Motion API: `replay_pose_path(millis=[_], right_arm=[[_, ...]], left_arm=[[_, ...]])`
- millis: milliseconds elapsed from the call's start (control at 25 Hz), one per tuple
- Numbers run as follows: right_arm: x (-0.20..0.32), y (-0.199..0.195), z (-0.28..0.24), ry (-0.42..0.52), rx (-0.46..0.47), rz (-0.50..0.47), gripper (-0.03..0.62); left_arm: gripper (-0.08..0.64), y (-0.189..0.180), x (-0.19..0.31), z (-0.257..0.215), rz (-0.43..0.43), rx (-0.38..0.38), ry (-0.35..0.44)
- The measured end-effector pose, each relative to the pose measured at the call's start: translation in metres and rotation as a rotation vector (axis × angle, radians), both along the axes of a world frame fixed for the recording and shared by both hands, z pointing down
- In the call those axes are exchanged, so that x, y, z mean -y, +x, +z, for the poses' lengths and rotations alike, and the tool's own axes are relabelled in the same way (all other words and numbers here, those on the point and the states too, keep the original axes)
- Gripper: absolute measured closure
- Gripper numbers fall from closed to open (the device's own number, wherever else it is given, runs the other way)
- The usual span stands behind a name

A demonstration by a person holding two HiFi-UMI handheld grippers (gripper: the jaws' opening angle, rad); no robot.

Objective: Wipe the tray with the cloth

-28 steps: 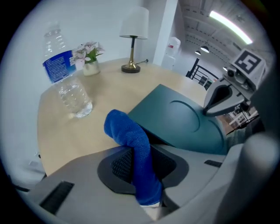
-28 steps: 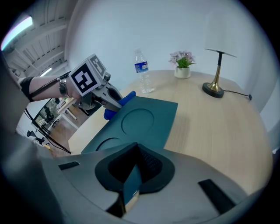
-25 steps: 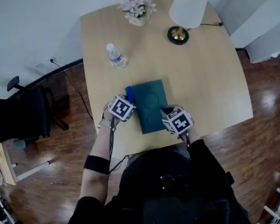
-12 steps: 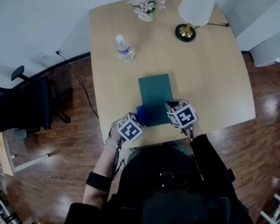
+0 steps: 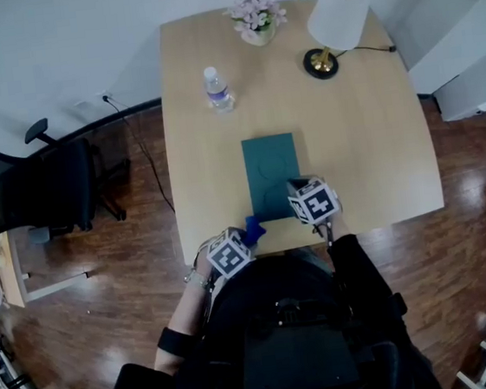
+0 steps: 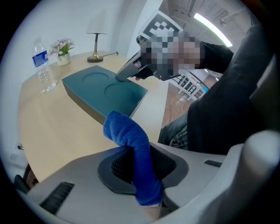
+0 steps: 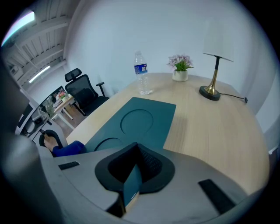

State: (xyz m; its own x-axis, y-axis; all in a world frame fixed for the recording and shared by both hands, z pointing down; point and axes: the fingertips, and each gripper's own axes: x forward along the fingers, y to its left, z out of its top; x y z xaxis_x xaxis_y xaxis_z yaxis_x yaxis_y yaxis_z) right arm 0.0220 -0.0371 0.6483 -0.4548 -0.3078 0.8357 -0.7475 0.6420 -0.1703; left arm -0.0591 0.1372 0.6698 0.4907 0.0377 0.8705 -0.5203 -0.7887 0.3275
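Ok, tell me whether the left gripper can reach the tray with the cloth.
Likely yes: the left gripper, shut on the cloth, sits just off the tray at its near left corner, with only bare table between.

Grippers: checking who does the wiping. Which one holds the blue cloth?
The left gripper: its jaws are shut on the blue cloth, near the green tray's corner. The right gripper grips that tray's edge instead.
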Motion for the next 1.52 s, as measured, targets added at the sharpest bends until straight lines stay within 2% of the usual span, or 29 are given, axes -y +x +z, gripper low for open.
replay_pose_path(millis=[160,320,520,600,840,1160,1400,1520], right_arm=[[0.000,0.000,0.000,0.003,-0.011,-0.005,0.584],[0.002,0.001,-0.002,-0.023,-0.028,-0.056,0.584],[0.081,0.028,-0.035,0.106,-0.007,-0.003,0.584],[0.117,0.032,-0.042,0.125,-0.003,-0.014,0.584],[0.175,0.006,-0.023,0.074,-0.022,-0.183,0.584],[0.181,-0.017,0.013,-0.036,-0.094,-0.434,0.584],[0.178,-0.016,0.017,-0.043,-0.106,-0.449,0.585],[0.176,-0.009,0.017,-0.063,-0.101,-0.414,0.586]], left_arm=[[0.466,-0.006,-0.007,-0.005,-0.026,-0.001,-0.028],[0.466,-0.015,-0.012,-0.008,-0.059,0.014,-0.045],[0.466,-0.004,-0.013,-0.012,-0.101,0.012,-0.072],[0.466,0.006,-0.013,-0.009,-0.124,0.013,-0.083],[0.466,0.027,-0.005,0.003,-0.272,0.024,-0.131],[0.466,0.035,0.006,0.010,-0.419,0.047,-0.166],[0.466,0.026,0.014,0.009,-0.474,0.048,-0.152],[0.466,0.015,0.026,0.010,-0.516,0.058,-0.129]])
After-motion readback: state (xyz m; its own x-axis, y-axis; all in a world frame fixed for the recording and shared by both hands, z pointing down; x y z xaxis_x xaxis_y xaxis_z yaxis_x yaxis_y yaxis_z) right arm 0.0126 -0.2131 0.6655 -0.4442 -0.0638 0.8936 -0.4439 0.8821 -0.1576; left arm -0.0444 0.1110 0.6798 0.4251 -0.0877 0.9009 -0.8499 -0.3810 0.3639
